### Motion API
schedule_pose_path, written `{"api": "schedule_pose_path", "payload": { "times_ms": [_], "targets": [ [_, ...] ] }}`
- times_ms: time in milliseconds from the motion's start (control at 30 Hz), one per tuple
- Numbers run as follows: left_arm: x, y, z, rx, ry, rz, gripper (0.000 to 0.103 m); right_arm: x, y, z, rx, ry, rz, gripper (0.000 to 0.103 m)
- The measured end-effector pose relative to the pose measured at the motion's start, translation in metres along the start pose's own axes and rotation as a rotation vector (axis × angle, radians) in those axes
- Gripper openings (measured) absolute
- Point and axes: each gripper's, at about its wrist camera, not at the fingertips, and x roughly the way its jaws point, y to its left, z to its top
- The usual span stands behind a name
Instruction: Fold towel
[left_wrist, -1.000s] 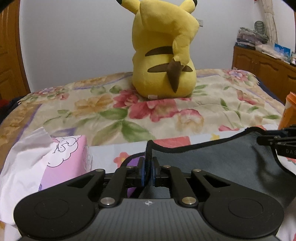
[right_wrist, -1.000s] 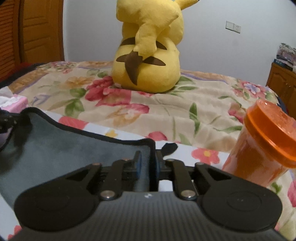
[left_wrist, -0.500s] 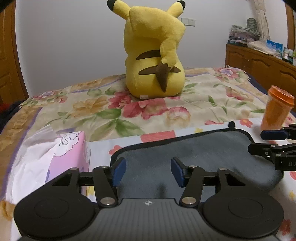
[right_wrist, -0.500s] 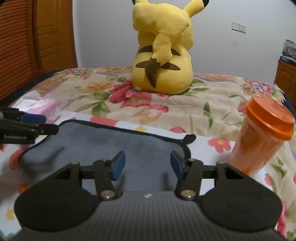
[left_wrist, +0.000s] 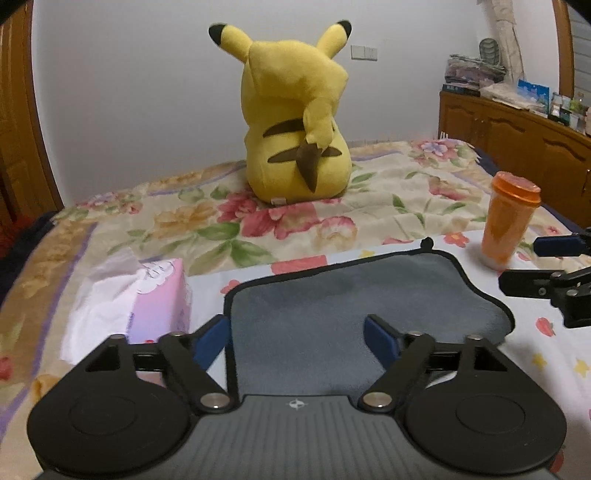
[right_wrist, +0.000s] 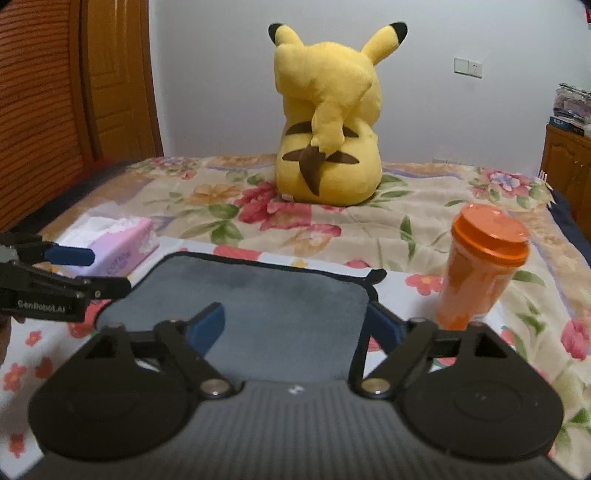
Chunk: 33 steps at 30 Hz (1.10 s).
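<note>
Floral bed (left_wrist: 369, 206), both grippers (left_wrist: 295, 338) (right_wrist: 295, 325) level, spread wide over grey towel (left_wrist: 332, 306).

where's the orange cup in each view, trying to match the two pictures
Left wrist view: the orange cup stands at the right edge, on the bed beyond the gray towel's far right corner.
Right wrist view: the orange cup stands right of centre, closer and larger, just past the towel's right edge.
Shared landmark: the yellow plush toy sits beyond the towel in both.
</note>
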Motion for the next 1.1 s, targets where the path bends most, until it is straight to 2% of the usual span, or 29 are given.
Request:
{"api": "schedule_pose_path", "payload": {
  "times_ms": [167, 267, 633, 833, 1100],
  "targets": [
    [-0.024, -0.003, 0.002, -0.008, -0.019, -0.008, 0.096, -0.024, 0.002, 0.002, 0.010, -0.031, -0.010, 0.103],
    [-0.038, -0.005, 0.005, -0.022, -0.042, -0.007, 0.103, -0.037, 0.005, 0.004, -0.007, -0.041, -0.021, 0.103],
    [-0.093, -0.013, 0.022, -0.018, -0.101, 0.011, 0.103, -0.085, 0.011, 0.016, -0.016, -0.089, -0.022, 0.103],
    [-0.128, -0.018, 0.026, -0.022, -0.114, 0.050, 0.103, -0.111, 0.015, 0.017, -0.006, -0.110, -0.026, 0.103],
    [-0.175, -0.023, 0.022, -0.026, -0.123, 0.039, 0.103, -0.151, 0.023, 0.018, 0.010, -0.134, -0.033, 0.103]
  ]
}}
